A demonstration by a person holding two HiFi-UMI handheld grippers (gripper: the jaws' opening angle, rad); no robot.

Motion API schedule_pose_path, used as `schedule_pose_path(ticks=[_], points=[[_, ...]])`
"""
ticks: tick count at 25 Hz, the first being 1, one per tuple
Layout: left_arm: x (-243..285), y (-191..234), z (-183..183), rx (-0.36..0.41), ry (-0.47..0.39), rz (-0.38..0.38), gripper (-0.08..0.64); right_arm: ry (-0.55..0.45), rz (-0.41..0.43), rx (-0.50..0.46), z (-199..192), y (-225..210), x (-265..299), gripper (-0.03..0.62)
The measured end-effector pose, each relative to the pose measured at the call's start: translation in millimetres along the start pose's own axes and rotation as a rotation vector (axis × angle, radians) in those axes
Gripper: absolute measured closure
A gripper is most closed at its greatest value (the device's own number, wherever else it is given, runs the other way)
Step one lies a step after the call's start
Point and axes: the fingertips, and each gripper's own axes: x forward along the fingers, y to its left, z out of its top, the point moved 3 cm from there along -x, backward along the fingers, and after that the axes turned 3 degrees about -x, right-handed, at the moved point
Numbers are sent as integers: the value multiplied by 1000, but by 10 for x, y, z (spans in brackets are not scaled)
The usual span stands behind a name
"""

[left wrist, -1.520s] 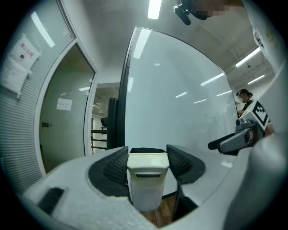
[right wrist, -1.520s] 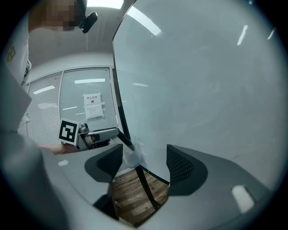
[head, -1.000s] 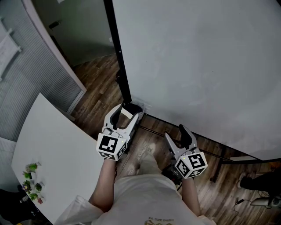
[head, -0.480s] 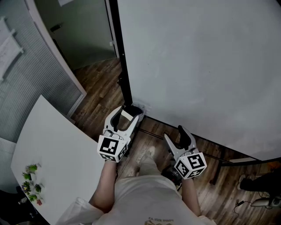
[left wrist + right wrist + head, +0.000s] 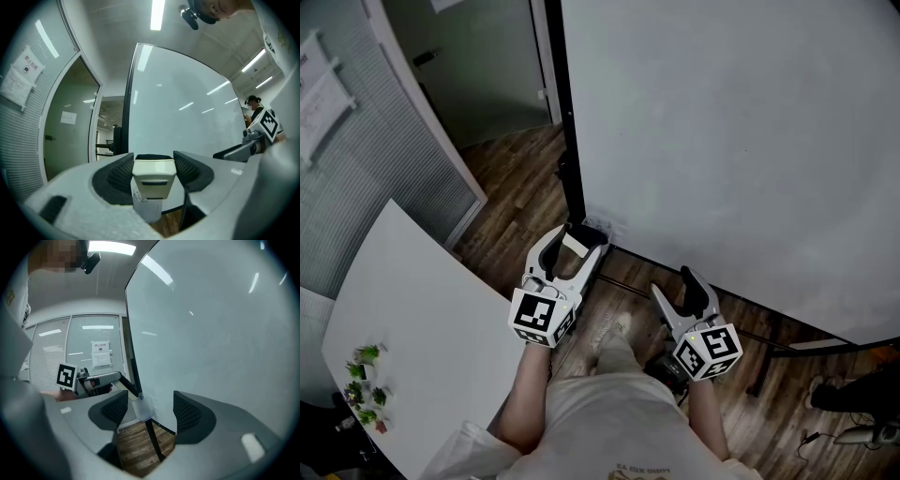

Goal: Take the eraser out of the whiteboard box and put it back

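The eraser is clamped in the left hand-held gripper, low in the frame, close above the box, probably for re-insertion; the right hand-held gripper is held open, empty, aside.

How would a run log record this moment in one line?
left gripper: shut on eraser, just above box | right gripper: open, empty, beside whiteboard
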Motion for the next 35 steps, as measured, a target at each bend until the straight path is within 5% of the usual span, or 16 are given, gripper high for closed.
schedule_pose_path(ticks=[35], points=[[-512, -92, 266, 29, -68, 43, 295, -29, 43, -12, 98, 259, -111, 290]])
